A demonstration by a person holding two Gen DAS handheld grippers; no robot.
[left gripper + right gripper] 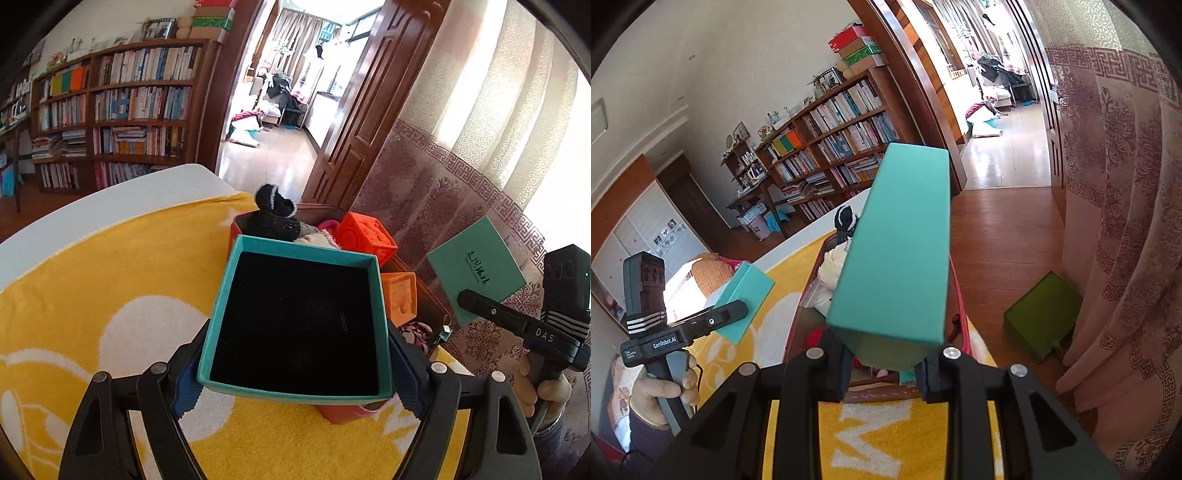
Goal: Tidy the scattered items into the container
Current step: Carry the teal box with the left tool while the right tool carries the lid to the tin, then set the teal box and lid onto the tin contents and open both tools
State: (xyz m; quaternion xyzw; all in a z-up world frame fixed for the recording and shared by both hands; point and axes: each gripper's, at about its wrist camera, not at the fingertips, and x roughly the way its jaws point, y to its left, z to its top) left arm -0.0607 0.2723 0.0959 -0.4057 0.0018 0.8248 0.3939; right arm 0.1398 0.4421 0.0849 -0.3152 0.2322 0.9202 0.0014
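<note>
Table cover: a yellow towel [92, 280] with white figures, spread over a white table [110, 199] and lying under everything else.

Container: a red-brown storage box [417, 284] at the far right end of the towel, beside the patterned curtain [461, 177]. Its near rim also shows in the right wrist view [882, 395].

Teal box base: an open teal gift box [295, 325] with a black velvet lining, held up in the air just in front of the container, its opening facing the left wrist camera.

Teal lid: a teal box lid [897, 251], closed top outward in the right wrist view, raised over the container. From the left wrist view its printed face [476, 269] shows dark lettering (too small to read).

Left gripper [295, 373]: clamped on the teal gift box, one blue-padded finger against each side wall.

Right gripper [882, 365]: closed on the near end of the teal box lid, which juts forward and upward from between the fingers.

Contents of the container: two orange embossed toy cubes [365, 236], one above the other at the right side; a black knitted sock [275, 218] with a pale cuff standing at the far end; pale and pink cloth items [321, 234] between them.

Floor: a green box [1041, 314] on the wooden floor by the curtain, well apart from the table.
</note>
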